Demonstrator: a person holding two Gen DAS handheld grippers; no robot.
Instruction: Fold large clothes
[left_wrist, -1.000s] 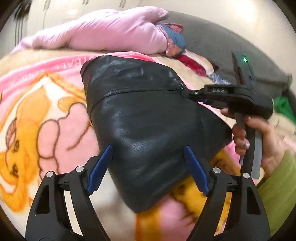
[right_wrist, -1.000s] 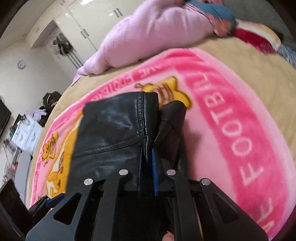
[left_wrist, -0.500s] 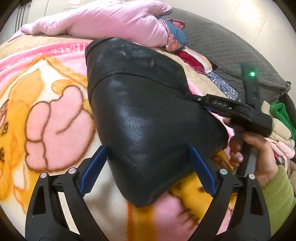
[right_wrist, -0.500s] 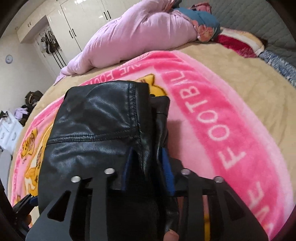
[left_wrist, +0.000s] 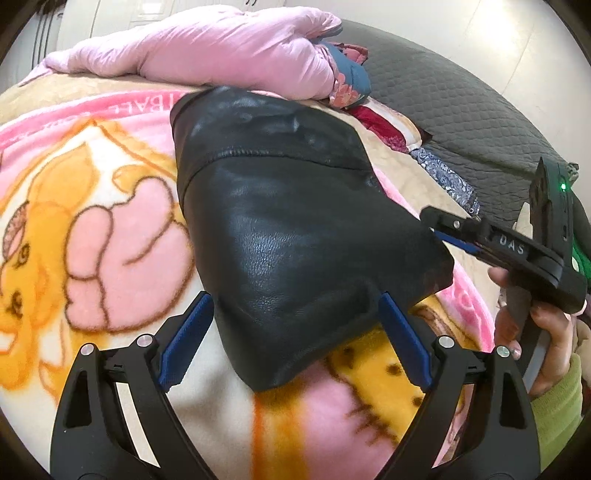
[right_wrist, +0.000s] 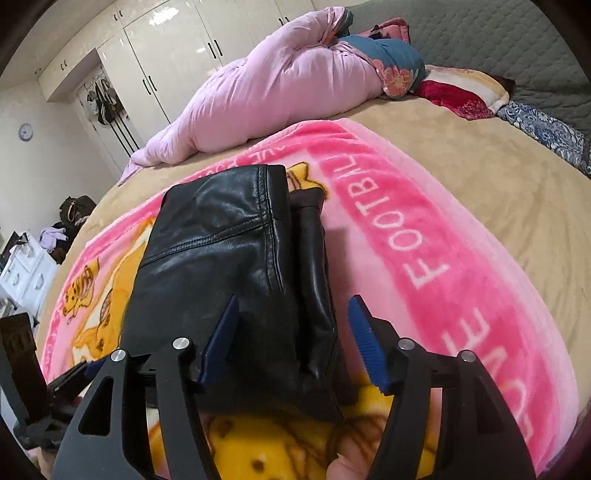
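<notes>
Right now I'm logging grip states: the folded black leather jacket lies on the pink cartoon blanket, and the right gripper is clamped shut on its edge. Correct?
Not quite. The right gripper is open: the right wrist view shows its blue pads spread on either side of the black leather jacket, not clamped. The jacket does lie folded on the pink cartoon blanket.

Black leather jacket (left_wrist: 288, 236), pink-and-yellow cartoon blanket (left_wrist: 110, 240), pale pink duvet (right_wrist: 295, 85)

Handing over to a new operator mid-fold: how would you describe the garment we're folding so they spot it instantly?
Find the pink cartoon blanket covering the bed. On its middle lies the black leather garment, folded into a compact bundle. It is the only dark, shiny item there, unlike the pale pink duvet heaped behind it.
</notes>
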